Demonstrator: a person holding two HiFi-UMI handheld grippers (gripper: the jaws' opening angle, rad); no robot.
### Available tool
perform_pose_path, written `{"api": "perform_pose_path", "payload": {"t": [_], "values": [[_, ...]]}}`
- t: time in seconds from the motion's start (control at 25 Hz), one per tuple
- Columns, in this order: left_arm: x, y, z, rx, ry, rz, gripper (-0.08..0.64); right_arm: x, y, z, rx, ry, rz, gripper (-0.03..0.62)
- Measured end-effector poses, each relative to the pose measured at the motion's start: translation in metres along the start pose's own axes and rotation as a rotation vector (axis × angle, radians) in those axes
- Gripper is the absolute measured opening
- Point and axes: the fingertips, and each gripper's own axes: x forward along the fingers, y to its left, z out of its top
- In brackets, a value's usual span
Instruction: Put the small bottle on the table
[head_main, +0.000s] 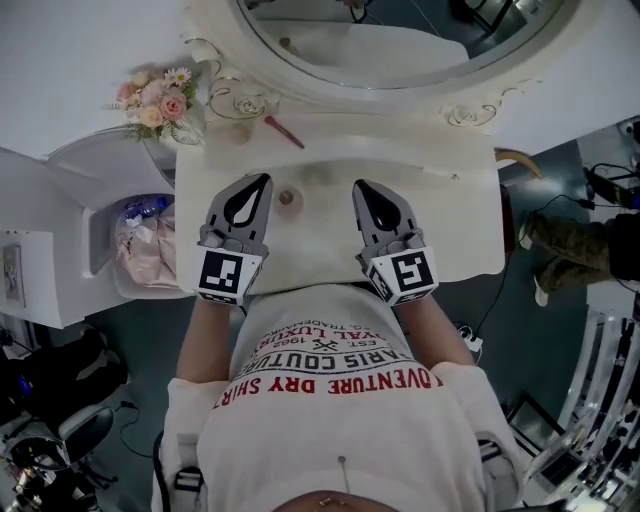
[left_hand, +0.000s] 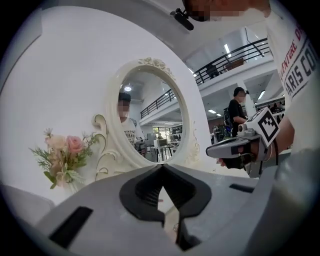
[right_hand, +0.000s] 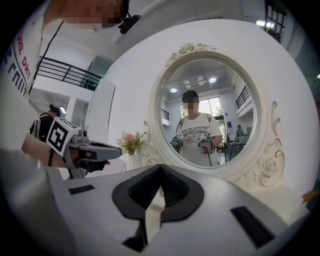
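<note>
The small bottle, seen from above as a little brownish round cap, stands on the cream vanity table. It is between my two grippers and apart from both. My left gripper hovers just left of it, jaws shut with nothing between them; in the left gripper view its tips meet. My right gripper is a little further off on the bottle's right, also shut and empty, its tips touching. Each gripper shows in the other's view: the right gripper and the left gripper.
A large oval mirror with an ornate cream frame stands at the table's back. A red stick-like item lies near it. A bouquet of flowers is at the back left corner. A bin with plastic bags sits left of the table.
</note>
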Motion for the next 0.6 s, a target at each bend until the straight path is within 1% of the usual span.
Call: {"api": "perform_pose_path", "payload": {"t": [0.16, 0.32, 0.6], "values": [[-0.01, 0.009, 0.004, 0.027, 0.001, 0.026, 0.008, 0.005, 0.002, 0.012, -0.008, -0.026, 0.009, -0.002], [-0.014, 0.016, 0.003, 0.065, 0.022, 0.069, 0.008, 0.009, 0.005, 0.017, -0.005, -0.037, 0.017, -0.002], [-0.017, 0.023, 0.004, 0.033, 0.01, 0.077, 0.008, 0.013, 0.014, 0.018, -0.028, -0.025, 0.054, -0.002]]}}
